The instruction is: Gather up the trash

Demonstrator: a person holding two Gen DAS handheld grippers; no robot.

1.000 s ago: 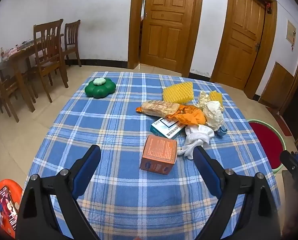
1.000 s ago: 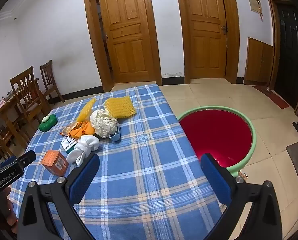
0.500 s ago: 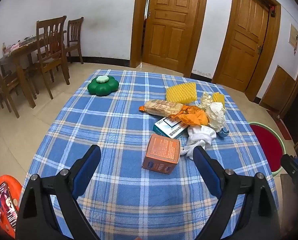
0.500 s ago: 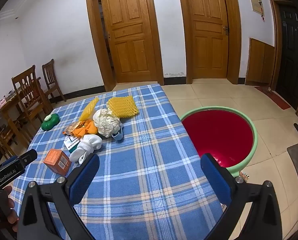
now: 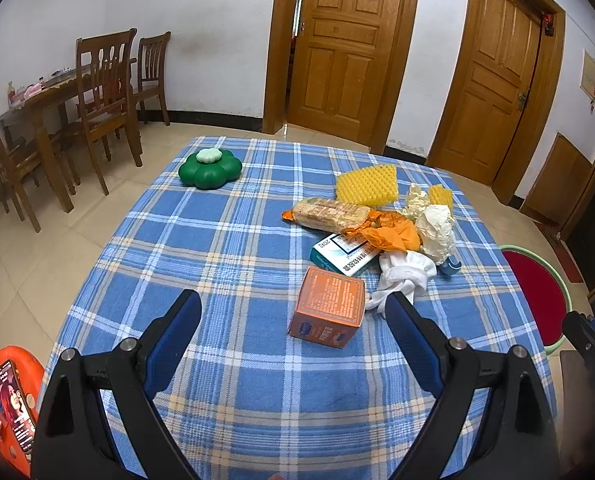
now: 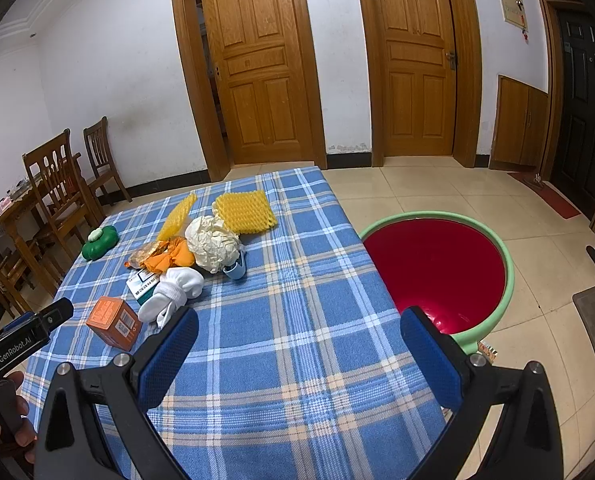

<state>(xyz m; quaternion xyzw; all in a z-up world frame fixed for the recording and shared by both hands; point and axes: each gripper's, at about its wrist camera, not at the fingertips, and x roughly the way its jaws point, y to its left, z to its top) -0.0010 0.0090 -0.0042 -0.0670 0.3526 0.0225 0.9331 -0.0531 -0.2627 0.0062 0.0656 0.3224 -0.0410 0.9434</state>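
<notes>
Both grippers I hold above the near part of the table: the left gripper (image 5: 293, 314) has its jaws spread wide with nothing between them, and the right gripper (image 6: 297, 334) is spread in the same way and is also empty.

Largest in my views is the table (image 5: 225, 248) with a blue checked cloth, filling the middle of both frames. At the right of the right wrist frame, on the floor just beside the table edge, stands the red basin (image 6: 437, 268) with a green rim.

All trash lies in one group at the centre right of the left wrist frame. At the back is the yellow foam sheet (image 5: 366, 185), then the biscuit packet (image 5: 331, 213), the crumpled paper (image 5: 435, 228) and the orange wrapper (image 5: 393, 237). Closer to me are the white-green carton (image 5: 343, 255), the white sock (image 5: 403, 276) and the orange box (image 5: 328, 307), which is nearest to the left fingers. Apart, in the upper left of the table, sits a green flower-shaped container (image 5: 209, 168).
</notes>
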